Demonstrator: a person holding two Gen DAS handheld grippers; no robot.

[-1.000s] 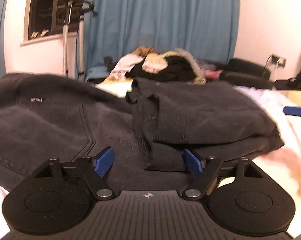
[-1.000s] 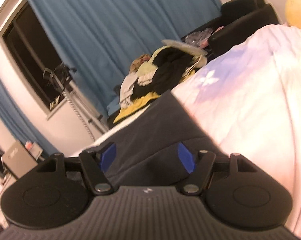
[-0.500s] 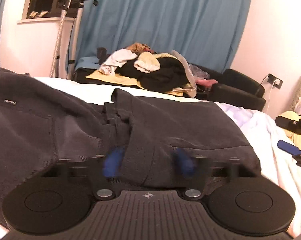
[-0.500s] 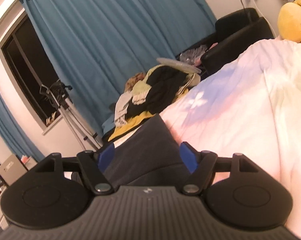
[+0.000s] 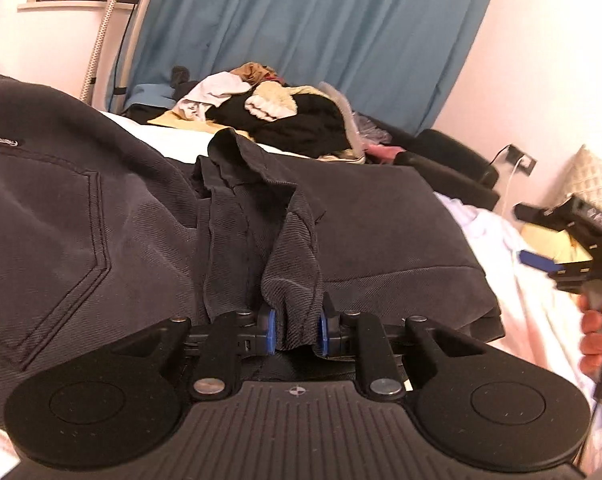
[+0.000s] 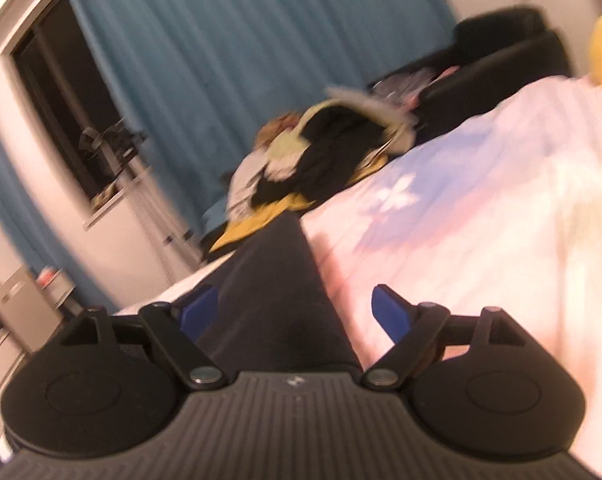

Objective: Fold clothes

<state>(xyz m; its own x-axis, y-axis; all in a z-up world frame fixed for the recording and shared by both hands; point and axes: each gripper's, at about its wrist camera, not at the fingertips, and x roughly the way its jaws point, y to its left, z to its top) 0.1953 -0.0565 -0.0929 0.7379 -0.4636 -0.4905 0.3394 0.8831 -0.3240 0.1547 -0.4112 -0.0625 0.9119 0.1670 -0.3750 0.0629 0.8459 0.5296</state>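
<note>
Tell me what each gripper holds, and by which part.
The left gripper is closing on a bunched fold of the dark trousers. The right gripper is opening and holds nothing.

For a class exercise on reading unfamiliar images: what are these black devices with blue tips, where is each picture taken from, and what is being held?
No robot here: a person holds a pair of hand-held tongs in each hand, each with a camera looking along its fingers. The left camera shows the left tongs closing, blue pads pressing a bunched fold of the dark grey trousers, which lie on a pale bedspread. The right tongs appear at that picture's right edge, held by a hand. The blurred right camera shows them opening, straddling a trouser edge without pinching it. Behind lies a clothes pile before blue curtains.
</note>
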